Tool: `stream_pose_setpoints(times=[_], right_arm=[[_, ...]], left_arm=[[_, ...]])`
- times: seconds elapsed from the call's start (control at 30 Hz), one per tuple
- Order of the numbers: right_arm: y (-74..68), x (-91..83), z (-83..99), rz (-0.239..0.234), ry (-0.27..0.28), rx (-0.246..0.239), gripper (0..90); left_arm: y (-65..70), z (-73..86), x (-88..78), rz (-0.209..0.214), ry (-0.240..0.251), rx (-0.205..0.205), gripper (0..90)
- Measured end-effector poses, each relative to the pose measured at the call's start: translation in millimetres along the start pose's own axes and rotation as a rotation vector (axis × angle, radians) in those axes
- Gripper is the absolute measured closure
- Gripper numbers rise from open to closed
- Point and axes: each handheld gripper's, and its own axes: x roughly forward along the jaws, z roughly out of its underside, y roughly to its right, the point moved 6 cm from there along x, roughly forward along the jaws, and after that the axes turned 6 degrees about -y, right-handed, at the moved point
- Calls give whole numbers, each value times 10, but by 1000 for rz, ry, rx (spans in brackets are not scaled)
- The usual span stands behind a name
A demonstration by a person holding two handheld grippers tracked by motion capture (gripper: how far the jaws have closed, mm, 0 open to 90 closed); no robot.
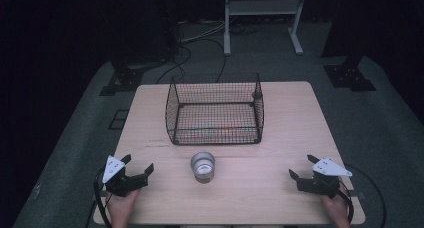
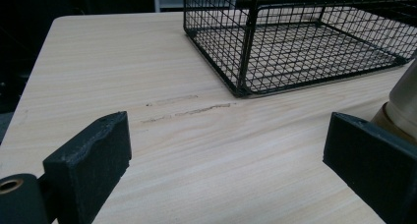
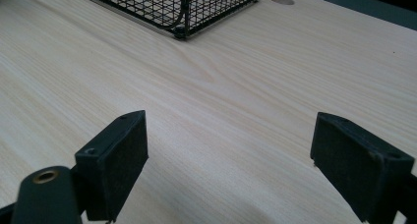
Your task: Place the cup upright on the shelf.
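Nearest the desk's (image 1: 280, 198) front edge, one hand-held gripper sits at each front corner, two in all. The left hand-held gripper (image 1: 138, 166) rests by the front left corner with its jaws spread wide and nothing between them; in the left gripper view only bare wood lies between its two black pads. The right hand-held gripper (image 1: 302, 167) rests by the front right corner, likewise released and holding nothing, with plain desk between its jaws in the right gripper view.

Between them, a little back from the front edge and about midway along it, stands a single cup (image 1: 202, 166), small, metallic and upright, its open mouth facing up. It is well apart from both tools. Its side shows at the right border of the left gripper view (image 2: 405, 98).

Farther back, just behind the cup and near the middle of the desk, sits one black wire basket (image 1: 215, 113), seemingly empty.

By my reading, this is the starting step: neither tool has begun a reach, and the cup is the likely thing to be picked up, probably for the basket. The next move calls for one tool to travel inward along the front edge, straddle the cup with open jaws, and close on its wall without tipping it.

Count: two tools, one cup, one basket.
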Motion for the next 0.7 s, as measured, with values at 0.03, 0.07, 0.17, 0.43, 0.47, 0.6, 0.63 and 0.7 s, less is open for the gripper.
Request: stream_pose_setpoints(times=[0.03, 0.07, 0.17, 0.43, 0.47, 0.6, 0.63, 0.7], right_arm=[[0, 0, 0, 0, 0, 0, 136], [-1, -2, 0, -1, 3, 1, 136], [0, -2, 0, -1, 2, 1, 136], [0, -2, 0, 0, 2, 2, 136], [0, -2, 0, 2, 0, 1, 136], [-1, 0, 0, 5, 0, 0, 136], [-2, 0, 0, 5, -1, -1, 136], [-2, 1, 0, 6, -1, -1, 136]], left_arm=[[0, 0, 0, 0, 0, 0, 32], [-1, 1, 6, -1, -2, 0, 31], [0, 7, 22, -11, -16, 3, 31], [47, -8, 22, 8, -10, 20, 31], [80, -18, 23, 17, -7, 29, 31], [133, -26, 40, 23, -18, 57, 31], [142, -27, 45, 25, -17, 59, 31], [160, -31, 48, 29, -18, 67, 31]])
